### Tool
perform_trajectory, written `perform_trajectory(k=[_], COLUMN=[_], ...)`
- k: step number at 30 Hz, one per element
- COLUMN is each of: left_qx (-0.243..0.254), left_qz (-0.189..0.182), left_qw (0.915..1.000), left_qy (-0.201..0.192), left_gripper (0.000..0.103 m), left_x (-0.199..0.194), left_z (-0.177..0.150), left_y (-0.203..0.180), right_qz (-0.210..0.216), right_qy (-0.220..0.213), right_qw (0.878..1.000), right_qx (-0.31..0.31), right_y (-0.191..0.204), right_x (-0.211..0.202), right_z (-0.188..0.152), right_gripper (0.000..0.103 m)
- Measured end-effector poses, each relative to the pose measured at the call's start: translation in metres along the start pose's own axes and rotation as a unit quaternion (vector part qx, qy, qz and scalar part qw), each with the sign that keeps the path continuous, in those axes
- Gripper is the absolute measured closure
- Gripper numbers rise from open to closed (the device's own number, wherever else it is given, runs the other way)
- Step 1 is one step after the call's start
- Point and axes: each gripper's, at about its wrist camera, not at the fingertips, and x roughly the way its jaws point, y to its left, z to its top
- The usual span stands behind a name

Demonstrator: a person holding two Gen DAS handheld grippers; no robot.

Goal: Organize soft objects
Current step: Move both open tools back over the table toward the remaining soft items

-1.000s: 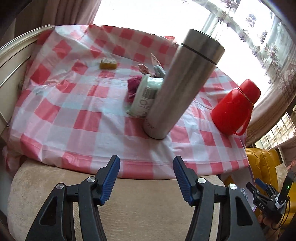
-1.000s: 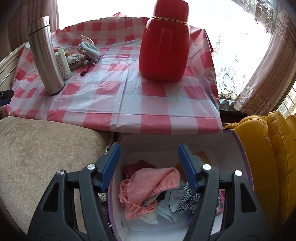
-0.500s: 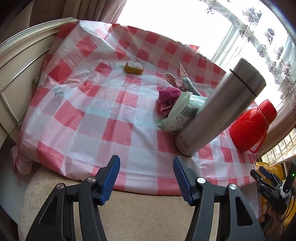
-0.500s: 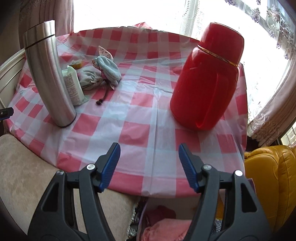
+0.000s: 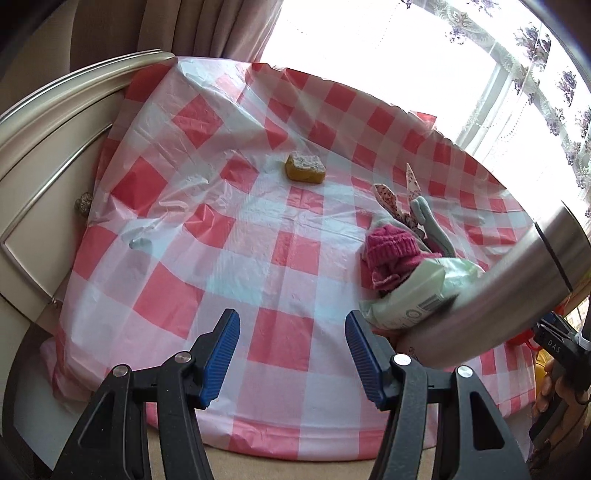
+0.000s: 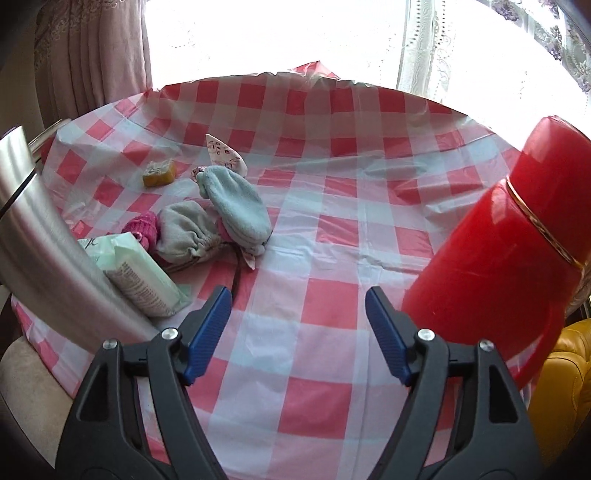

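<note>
Only the right wrist view shows the red flask (image 6: 495, 258) and grey pouch (image 6: 184, 232) beside the blue mitten (image 6: 236, 203), the empty right gripper (image 6: 298, 332) opening, the left gripper (image 5: 291, 354) empty, parted.

Bright window (image 6: 277, 33) with lace curtains (image 6: 436, 48), checked tablecloth (image 6: 317, 229), cream cabinet (image 5: 40, 155), yellow armchair (image 6: 565, 387)

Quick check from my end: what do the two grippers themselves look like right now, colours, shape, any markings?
Both match. The left gripper and the right gripper each have two black plastic arms with triangular cut-outs and silver rivets, ending in ribbed blue pads. In the left wrist view the right gripper's black body shows at the picture's right edge, with white letters "DAS". No cables or sleeves can be made out.
</note>
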Motion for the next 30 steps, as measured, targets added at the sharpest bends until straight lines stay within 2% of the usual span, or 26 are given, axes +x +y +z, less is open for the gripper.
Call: perform_trajectory(k=[6, 12, 24, 30], left_qx=[0.0, 0.013, 0.005, 0.006], left_qz=[0.008, 0.01, 0.021, 0.034], left_qw=[0.9999, 0.9997, 0.9997, 0.9991], left_qy=[-0.008, -0.019, -0.012, 0.025], left_gripper=[0.043, 0.043, 0.042, 0.026], left_x=[0.021, 0.047, 0.13, 0.193], left_z=[0.035, 0.075, 0.143, 0.172], left_y=[-0.002, -0.016, -0.033, -0.035], right_qz=[0.024, 0.047, 0.058, 0.061], right_qy=[-0.01, -0.006, 0.008, 0.021], right_qw=[1.0, 0.999, 0.998, 0.997], right_qx=[-0.009, -0.018, -0.039, -0.032], right_y=[0.01, 0.021, 0.044, 0.048], right_x=[0.025, 0.06, 0.119, 0.144], right_z=[0.028, 0.047, 0.067, 0.068], right_gripper=[0.021, 0.02, 0.02, 0.02])
